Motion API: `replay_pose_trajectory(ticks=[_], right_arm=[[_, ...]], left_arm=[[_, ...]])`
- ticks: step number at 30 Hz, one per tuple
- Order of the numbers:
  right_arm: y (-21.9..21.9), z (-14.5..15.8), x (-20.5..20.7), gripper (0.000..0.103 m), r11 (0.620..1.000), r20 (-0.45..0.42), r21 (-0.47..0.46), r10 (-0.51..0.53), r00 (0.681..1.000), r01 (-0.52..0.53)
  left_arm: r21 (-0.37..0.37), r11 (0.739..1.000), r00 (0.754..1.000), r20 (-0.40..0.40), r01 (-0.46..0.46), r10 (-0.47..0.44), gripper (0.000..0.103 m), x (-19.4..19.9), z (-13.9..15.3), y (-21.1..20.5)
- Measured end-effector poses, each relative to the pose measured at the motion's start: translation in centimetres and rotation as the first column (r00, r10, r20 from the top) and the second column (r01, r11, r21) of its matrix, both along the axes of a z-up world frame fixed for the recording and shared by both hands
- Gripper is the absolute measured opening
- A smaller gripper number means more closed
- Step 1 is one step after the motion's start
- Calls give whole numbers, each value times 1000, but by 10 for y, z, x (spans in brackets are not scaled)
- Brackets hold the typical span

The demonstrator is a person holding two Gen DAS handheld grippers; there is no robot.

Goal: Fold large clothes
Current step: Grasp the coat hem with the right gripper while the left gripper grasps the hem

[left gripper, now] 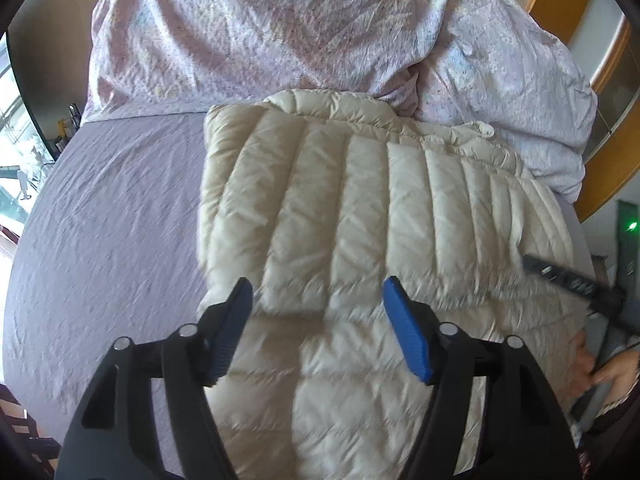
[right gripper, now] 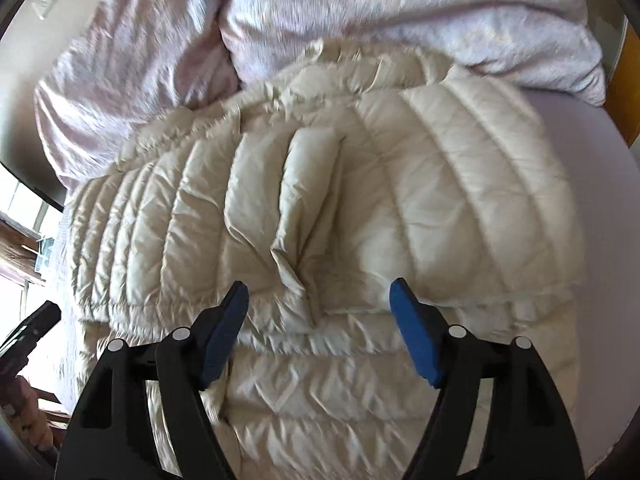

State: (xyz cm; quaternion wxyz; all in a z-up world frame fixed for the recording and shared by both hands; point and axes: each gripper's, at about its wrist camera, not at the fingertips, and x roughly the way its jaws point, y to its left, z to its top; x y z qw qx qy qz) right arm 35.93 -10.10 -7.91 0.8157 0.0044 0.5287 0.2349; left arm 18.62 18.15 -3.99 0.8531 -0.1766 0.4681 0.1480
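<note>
From the left wrist view, the left tool (left gripper: pixel 318 294) hangs over the near part of a cream puffer jacket (left gripper: pixel 360 208), its 2 blue-padded fingers (left gripper: pixel 408 340) spread wide with nothing between them. The tool points forward and slightly down along the jacket. The jacket lies folded on a bed with a lilac sheet (left gripper: pixel 108 216), quilted side up, one layer lapped over the one beneath, and its far edge butts against a heaped pink-and-white duvet (left gripper: pixel 280 28) at the back of the bed. At the right edge, the black tip of the right tool (left gripper: pixel 560 276) reaches in over the jacket's right side, blurred, and the person's right hand (left gripper: pixel 604 372) shows below it at the edge of the bed. A wooden frame (left gripper: pixel 612 64) curves behind the duvet on the right, and a small green light (left gripper: pixel 632 225) glows beside it.

From the right wrist view, the right tool (right gripper: pixel 318 294) hovers over the same jacket (right gripper: pixel 440 200), its fingers (right gripper: pixel 416 340) also parted wide and gripping nothing. It aims forward over a puckered ridge of fabric in the middle of the upper layer. The jacket's upper fold ends in a hem just ahead of the fingertips, with more quilted fabric below it. The duvet (right gripper: pixel 400 12) is bunched behind, and bare sheet (right gripper: pixel 592 184) shows to the right. At the far left, the dark tip of the left tool (right gripper: pixel 36 324) pokes in, with the person's left hand (right gripper: pixel 24 404) under it. The picture is smeared.
</note>
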Motion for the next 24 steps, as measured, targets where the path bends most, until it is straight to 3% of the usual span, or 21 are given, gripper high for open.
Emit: replay_pose_trajectory(ticks=[8, 16, 24], right_arm=[[-80, 2, -23, 75, 1000, -87, 13, 6, 996, -5], [-178, -13, -58, 75, 999, -211, 31, -12, 977, 19], [-251, -34, -89, 74, 995, -310, 75, -42, 950, 69]], left_arm=[[11, 1000, 998, -61, -17, 18, 73, -66, -15, 11], [-77, 993, 991, -103, -90, 81, 73, -149, -39, 22], [-152, 984, 990, -124, -89, 70, 67, -188, -61, 1]])
